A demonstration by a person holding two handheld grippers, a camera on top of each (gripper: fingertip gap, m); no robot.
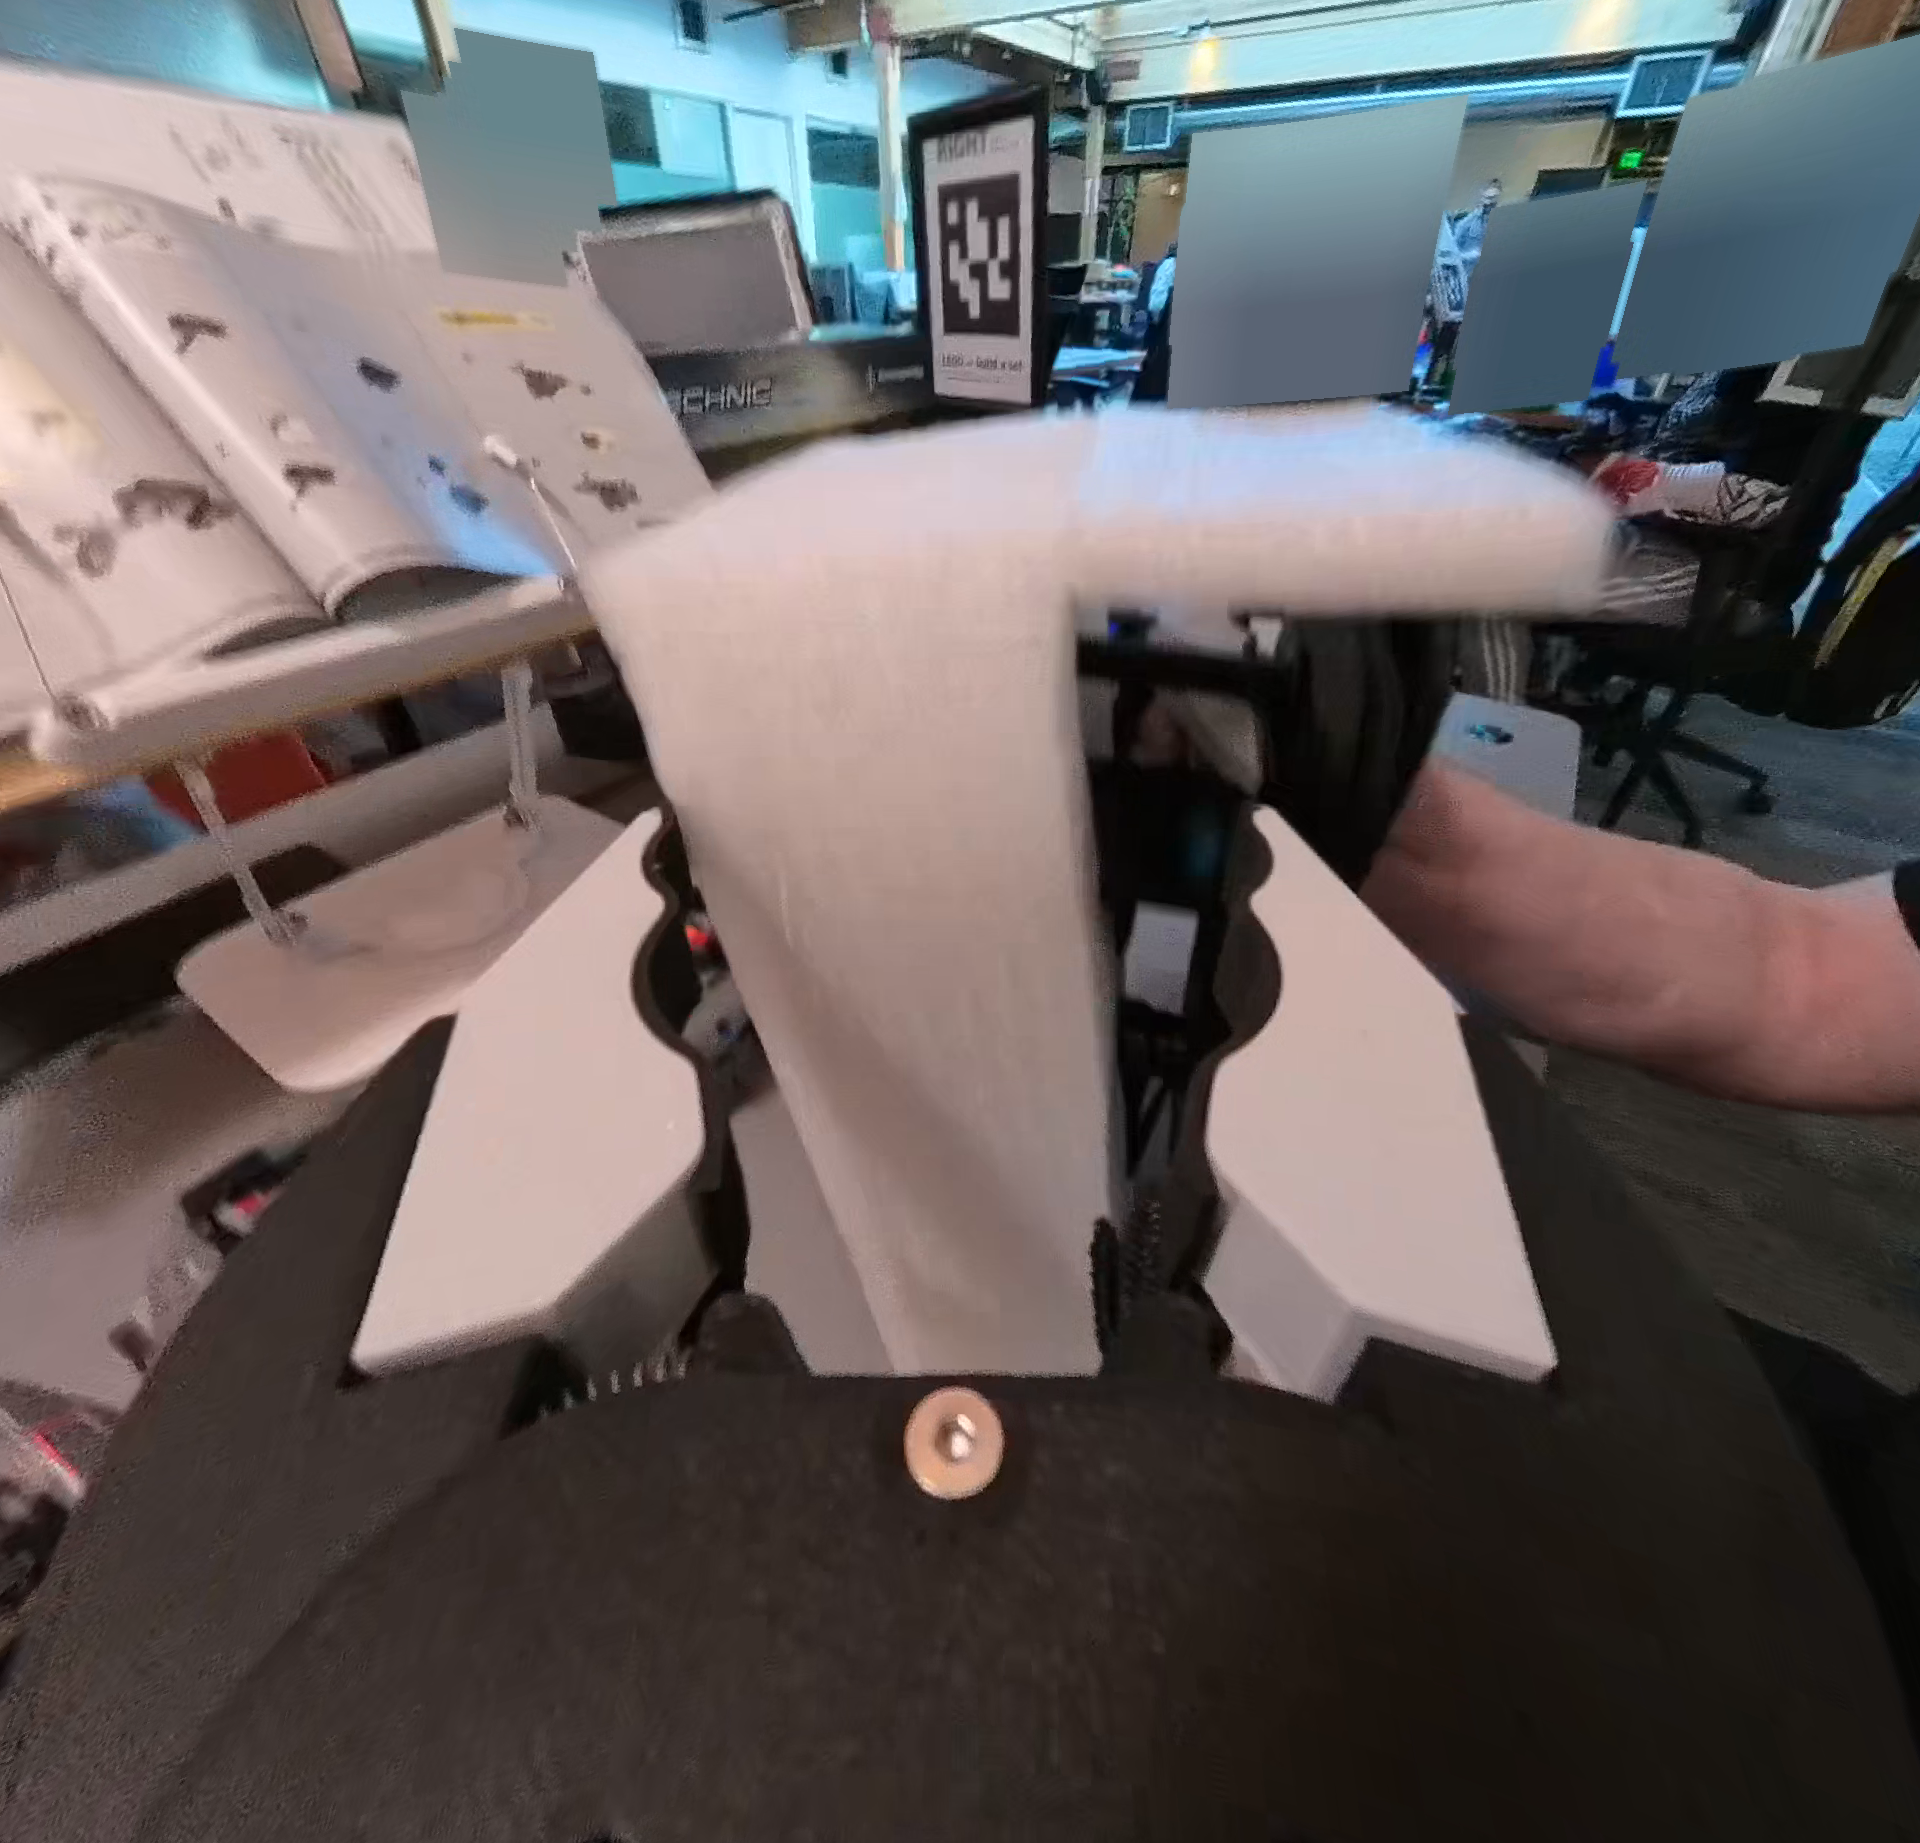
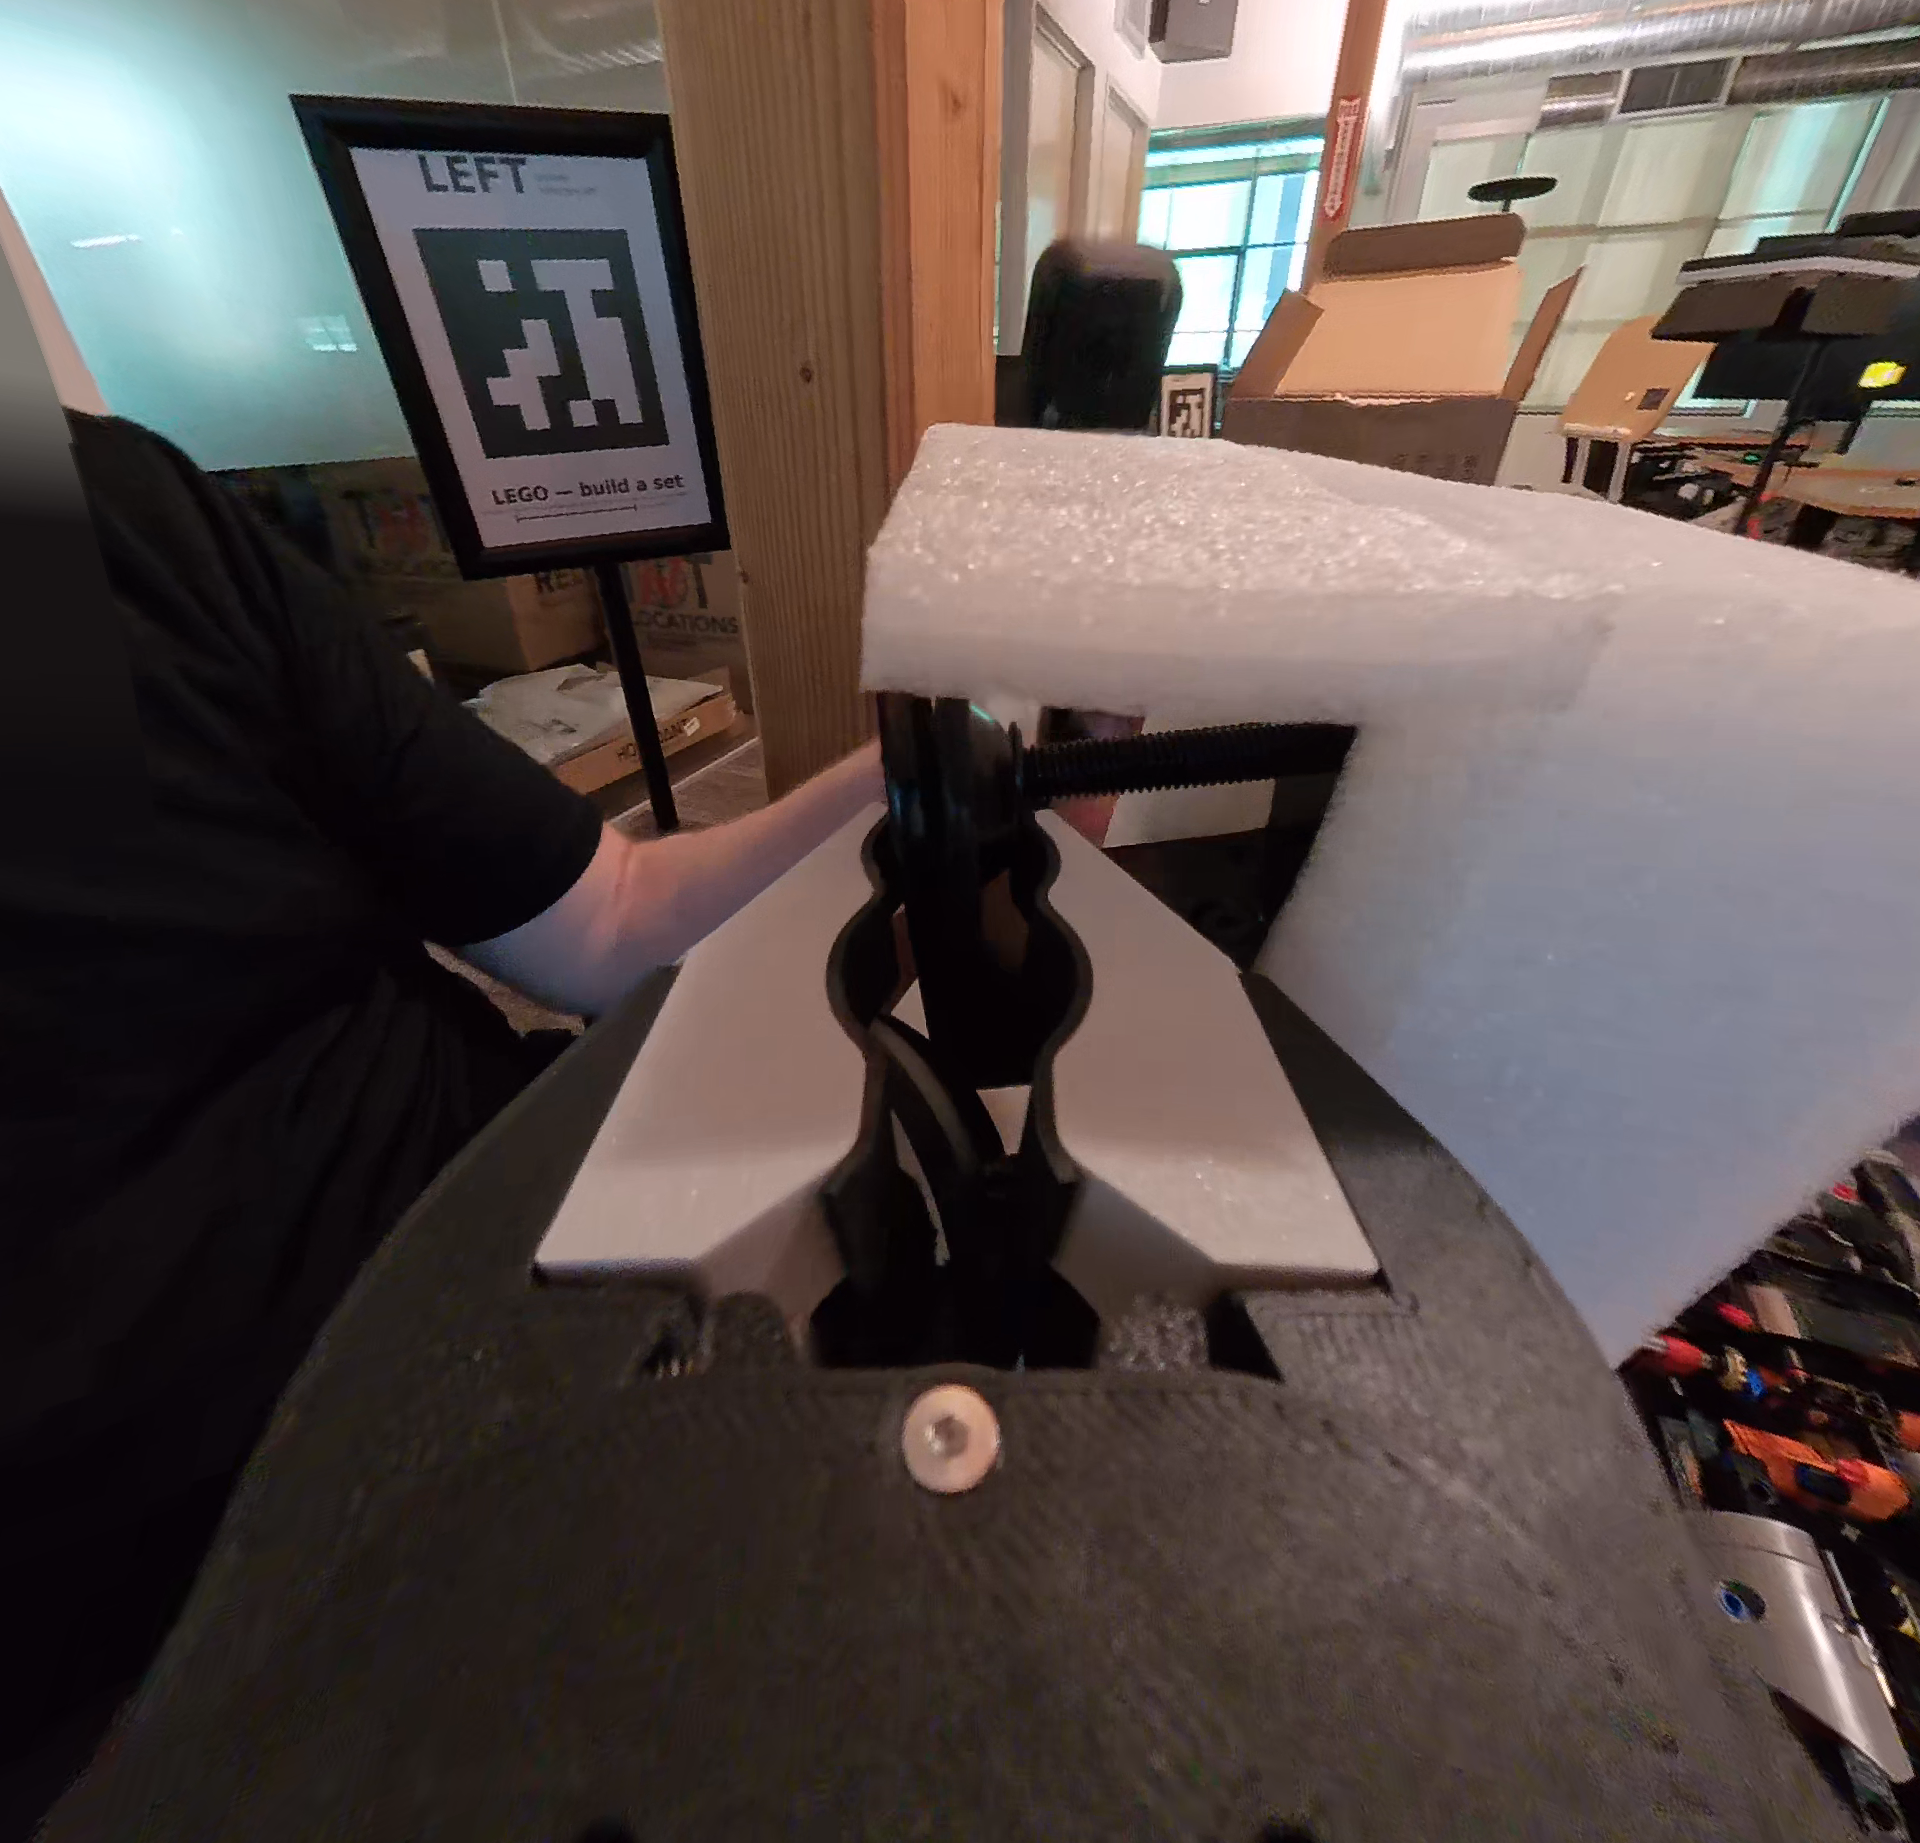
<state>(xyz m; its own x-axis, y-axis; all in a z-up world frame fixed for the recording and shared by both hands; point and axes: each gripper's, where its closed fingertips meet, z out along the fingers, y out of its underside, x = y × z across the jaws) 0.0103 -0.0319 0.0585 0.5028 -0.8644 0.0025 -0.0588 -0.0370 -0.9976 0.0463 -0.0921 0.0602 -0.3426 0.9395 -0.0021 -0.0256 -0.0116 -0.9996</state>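
Observation:
My left gripper has a blurred white L-shaped foam piece running up between its white fingers. The foam lies against the left pad, and a dark gap shows on the right. My right gripper is shut on a black disc with a black threaded bolt that runs into the same foam piece, which arches over and to the right of the fingers. The black disc also shows in the left wrist view, under the foam's arm.
An open instruction booklet rests on a wire stand with a white base at the left. Framed marker signs, a wooden post and cardboard boxes stand behind. A person's arm is close. Coloured bricks lie at the lower right.

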